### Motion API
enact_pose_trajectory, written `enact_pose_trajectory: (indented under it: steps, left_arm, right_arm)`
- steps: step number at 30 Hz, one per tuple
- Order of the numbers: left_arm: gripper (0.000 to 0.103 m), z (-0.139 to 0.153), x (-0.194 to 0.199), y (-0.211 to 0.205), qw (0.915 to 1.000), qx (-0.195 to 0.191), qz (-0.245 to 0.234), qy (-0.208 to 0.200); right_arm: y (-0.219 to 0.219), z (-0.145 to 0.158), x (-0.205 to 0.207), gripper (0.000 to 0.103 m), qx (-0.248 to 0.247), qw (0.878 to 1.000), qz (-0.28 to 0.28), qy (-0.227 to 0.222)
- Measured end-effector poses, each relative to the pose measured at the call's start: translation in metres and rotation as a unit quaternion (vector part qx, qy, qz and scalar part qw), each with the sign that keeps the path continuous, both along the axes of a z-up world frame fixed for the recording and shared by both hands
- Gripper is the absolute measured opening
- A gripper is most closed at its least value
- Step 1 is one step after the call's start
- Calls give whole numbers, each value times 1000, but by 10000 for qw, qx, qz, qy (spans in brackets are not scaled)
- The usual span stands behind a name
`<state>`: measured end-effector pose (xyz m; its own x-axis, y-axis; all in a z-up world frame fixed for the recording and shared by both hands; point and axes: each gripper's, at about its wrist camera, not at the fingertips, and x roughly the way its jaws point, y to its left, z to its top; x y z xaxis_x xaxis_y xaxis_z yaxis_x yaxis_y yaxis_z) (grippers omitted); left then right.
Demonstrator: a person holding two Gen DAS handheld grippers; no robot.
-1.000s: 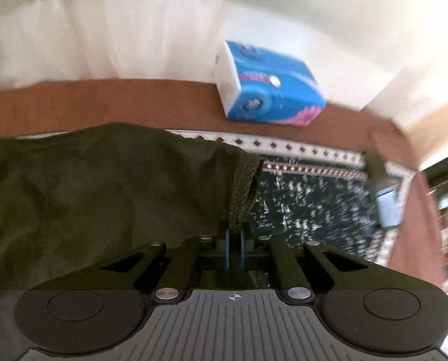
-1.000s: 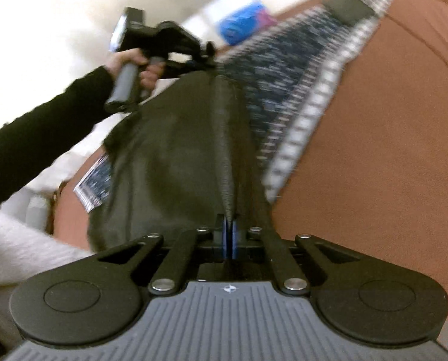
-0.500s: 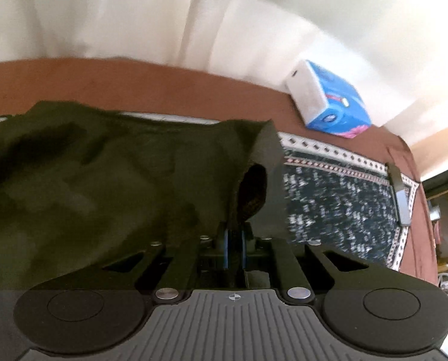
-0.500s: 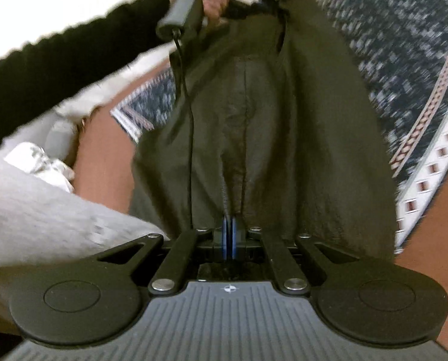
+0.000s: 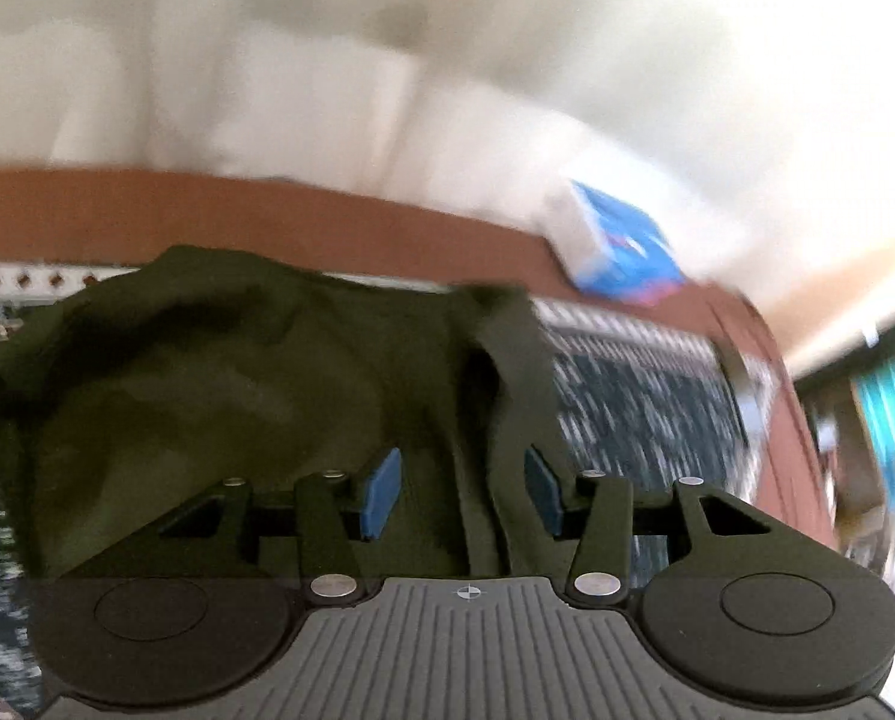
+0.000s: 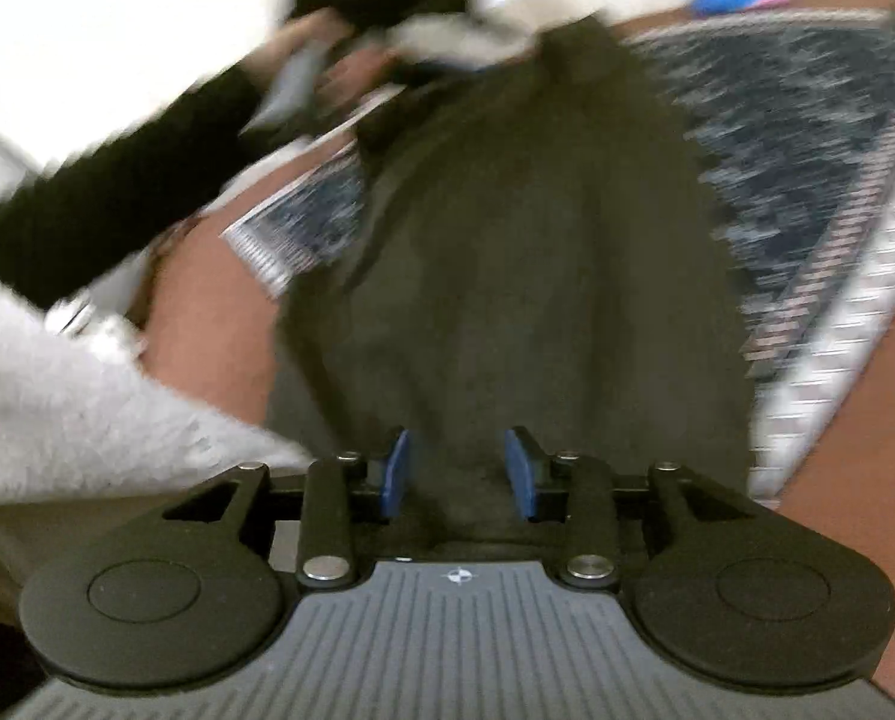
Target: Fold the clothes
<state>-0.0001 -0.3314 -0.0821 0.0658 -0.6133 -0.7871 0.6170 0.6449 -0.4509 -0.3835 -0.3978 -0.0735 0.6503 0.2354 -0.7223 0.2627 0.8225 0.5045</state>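
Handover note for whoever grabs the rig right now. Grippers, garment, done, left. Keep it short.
Left gripper: open, blue pads spread, a fold of the dark green garment lying between them, not clamped.
Right gripper: open, the garment's near edge between its pads.
Garment: lying on the patterned cloth over the brown table; tissue pack at the far edge.
Done: garment laid down, released by both.
Left: probably regrip and make further folds; blur hides how neat it is.

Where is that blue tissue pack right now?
In the left wrist view the blue tissue pack sits upper right, on the brown table at its far edge, beyond the dark green garment.
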Motion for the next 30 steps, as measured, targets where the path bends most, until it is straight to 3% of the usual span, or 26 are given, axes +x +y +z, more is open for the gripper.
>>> enact_pose_trajectory:
  steps: [3,6,8,11,14,17,19,22,25,30]
  left_arm:
    - [62,9,-34,19,9986,61,-504,-168]
    - [62,-9,-67,35,9974,252,-669,70]
    - [62,-18,-82,38,9973,288,-682,14]
    - [60,-41,-97,32,9933,821,-713,-399]
    - [61,-46,-97,35,9943,773,-618,-390]
    - [62,-21,-87,60,9992,311,-149,-190]
    - [67,0,-82,87,9991,46,253,-351]
    - [69,20,-71,132,9905,163,1165,-709]
    - [71,30,-64,175,9798,292,1857,-678]
    - [72,38,-48,222,9690,472,2285,-816]
  right_arm:
    - [-21,-2,-19,41,-216,9977,-600,249]
    - [-31,-16,-26,41,-373,9942,-862,530]
    - [-30,-25,-26,40,-464,9930,-883,632]
    - [-21,-41,-16,40,-475,9920,-799,855]
    - [-13,-58,-5,40,-599,9901,-538,1148]
    - [-12,-47,-1,40,-675,9903,-454,1129]
    - [-14,-24,-2,40,-639,9943,-432,734]
    - [-10,7,8,40,-548,9985,8,87]
    - [9,15,34,40,-415,9962,732,-245]
    - [66,-4,73,40,-171,9861,1628,-290]
